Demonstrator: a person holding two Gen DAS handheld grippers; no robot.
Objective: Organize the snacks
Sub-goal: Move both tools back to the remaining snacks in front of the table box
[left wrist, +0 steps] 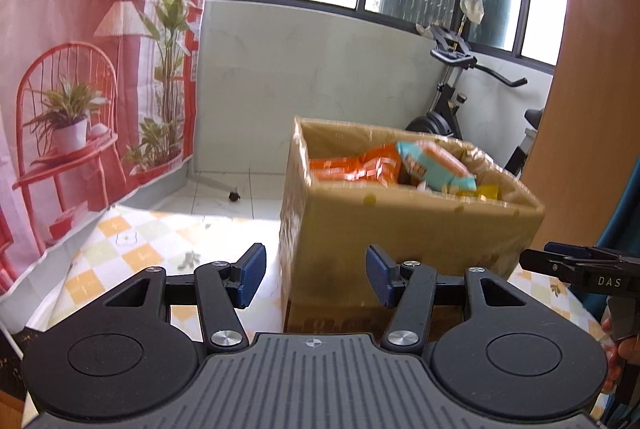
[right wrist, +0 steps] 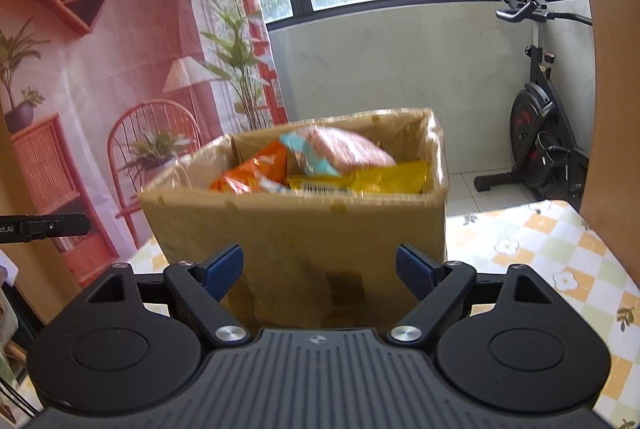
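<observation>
both empty, open tongs, left tongs (left wrist: 316,275) and right tongs (right wrist: 319,271), face the cardboard box (right wrist: 296,229) of snack bags (right wrist: 340,153); next likely reaching in for one.

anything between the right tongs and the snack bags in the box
Only the cardboard box's near wall, seen in the right wrist view. The open right tongs face it; the snack bags lie behind its rim.

Matt brown cardboard box (right wrist: 296,229) with glossy tape sheen; shiny plastic snack bags (right wrist: 320,165); smooth checked tablecloth (right wrist: 560,253); matt black plastic gripper (right wrist: 318,269), ribbed blue pads (right wrist: 222,271)
</observation>
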